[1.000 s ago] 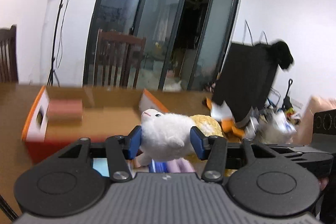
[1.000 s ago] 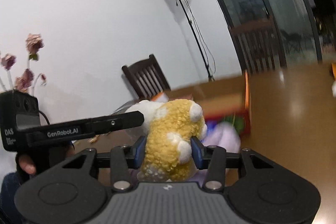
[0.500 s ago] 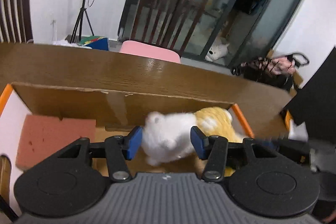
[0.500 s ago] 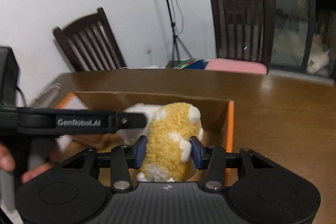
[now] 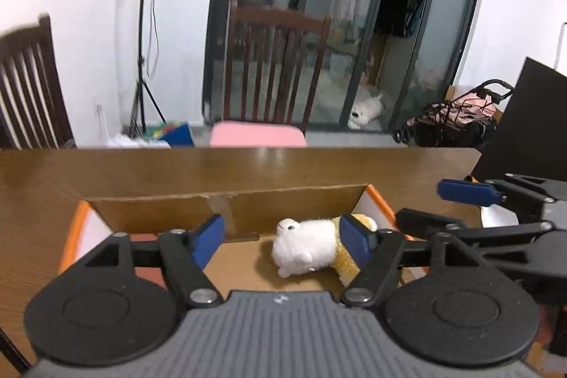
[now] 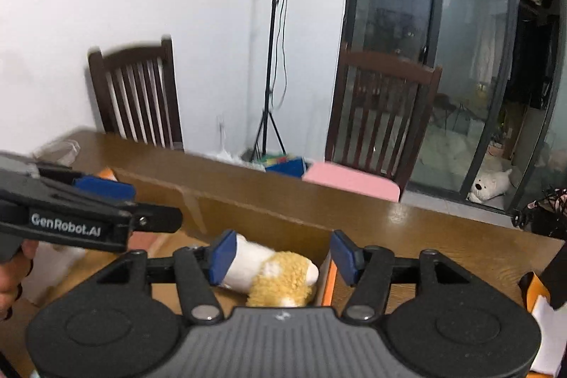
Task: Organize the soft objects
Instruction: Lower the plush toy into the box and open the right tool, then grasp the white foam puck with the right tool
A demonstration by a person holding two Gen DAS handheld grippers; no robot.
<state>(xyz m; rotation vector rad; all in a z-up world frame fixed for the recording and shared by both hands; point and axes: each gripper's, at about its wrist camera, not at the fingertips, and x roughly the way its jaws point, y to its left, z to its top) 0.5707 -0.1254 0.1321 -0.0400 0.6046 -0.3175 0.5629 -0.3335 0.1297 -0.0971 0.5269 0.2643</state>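
A white plush lamb (image 5: 304, 247) lies inside the cardboard box (image 5: 226, 201), and a yellow curly plush (image 5: 345, 263) lies against it on the right. Both show in the right wrist view: the white one (image 6: 248, 259) and the yellow one (image 6: 285, 282). My left gripper (image 5: 283, 241) is open above the box, with the lamb free between its blue pads. My right gripper (image 6: 281, 254) is open above the same box (image 6: 248, 201). It also shows in the left wrist view (image 5: 467, 197) at the right.
The box sits on a brown wooden table (image 5: 212, 165). A chair with a pink cushion (image 5: 258, 135) stands beyond the table's far edge. Another dark chair (image 6: 138, 94) and a light stand (image 6: 273, 59) are by the wall. A black panel (image 5: 531, 116) stands at the right.
Both grippers have opened and let go of the toys. The white lamb and the yellow plush now lie in the box. Both grippers have lifted slightly.
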